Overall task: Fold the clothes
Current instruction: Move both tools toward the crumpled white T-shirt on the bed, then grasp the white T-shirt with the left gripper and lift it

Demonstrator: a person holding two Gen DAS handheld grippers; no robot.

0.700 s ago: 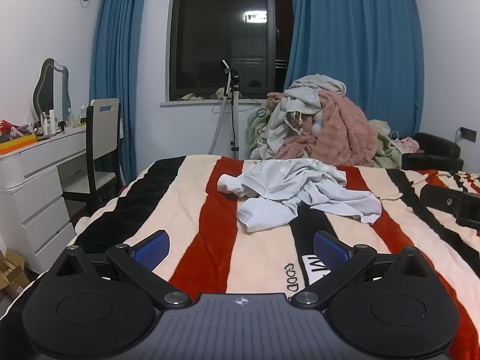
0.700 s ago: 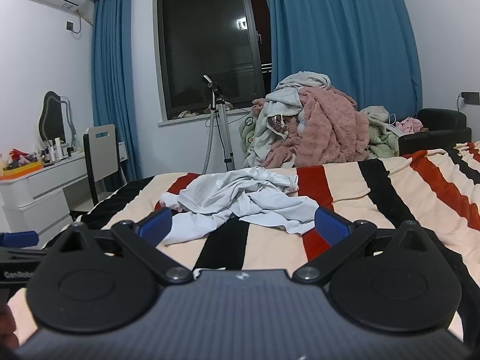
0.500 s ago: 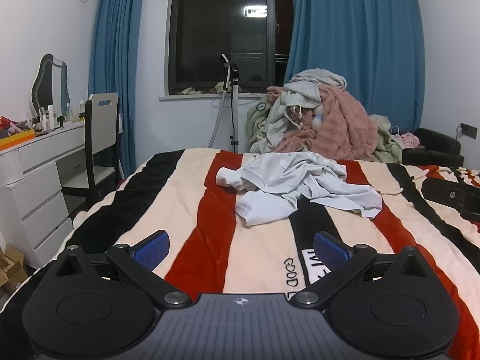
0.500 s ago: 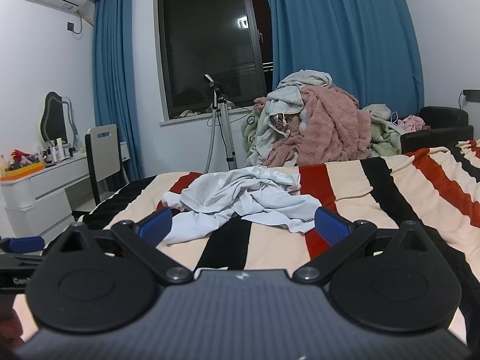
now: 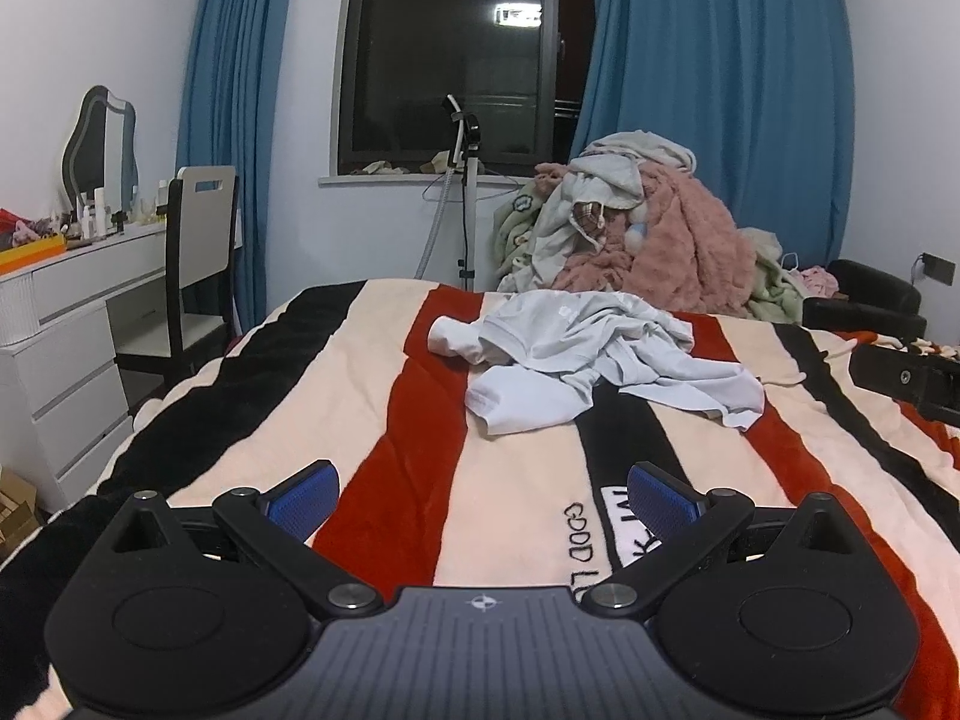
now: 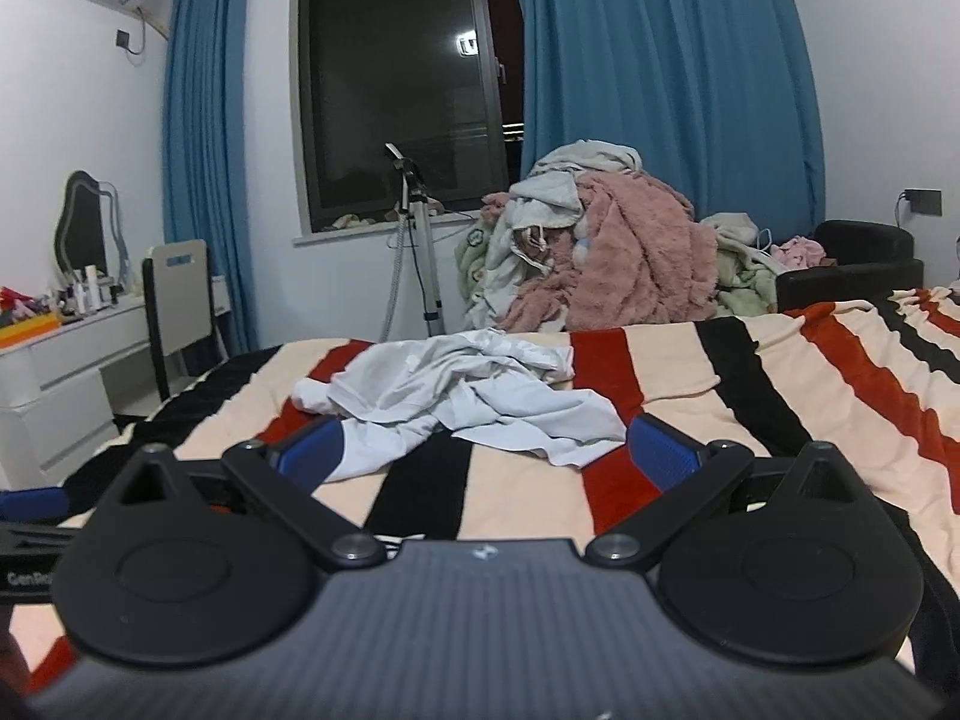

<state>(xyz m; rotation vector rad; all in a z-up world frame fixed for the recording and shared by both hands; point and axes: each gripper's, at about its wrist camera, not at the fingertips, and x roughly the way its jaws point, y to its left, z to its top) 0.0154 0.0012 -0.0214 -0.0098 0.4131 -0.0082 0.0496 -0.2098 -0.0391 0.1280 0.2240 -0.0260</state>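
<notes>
Ahead of me a pale grey-white shirt (image 5: 600,369) (image 6: 468,399) lies crumpled and unfolded on the striped blanket (image 5: 390,408) (image 6: 690,372), 1 sleeve flopped out leftward.

Pale garment (image 5: 606,366): thin, creased matt cloth. Striped blanket (image 5: 384,420): fuzzy fleece. Pink throw (image 6: 636,252): shaggy plush. Left gripper (image 5: 483,501) body: matt black plastic, finger pads (image 5: 303,501) ribbed blue. Dresser (image 5: 60,330): smooth white.

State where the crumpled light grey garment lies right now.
In both wrist views the light grey garment lies crumpled mid-bed on the striped blanket, ahead of both open grippers, before the pink laundry pile.
</notes>
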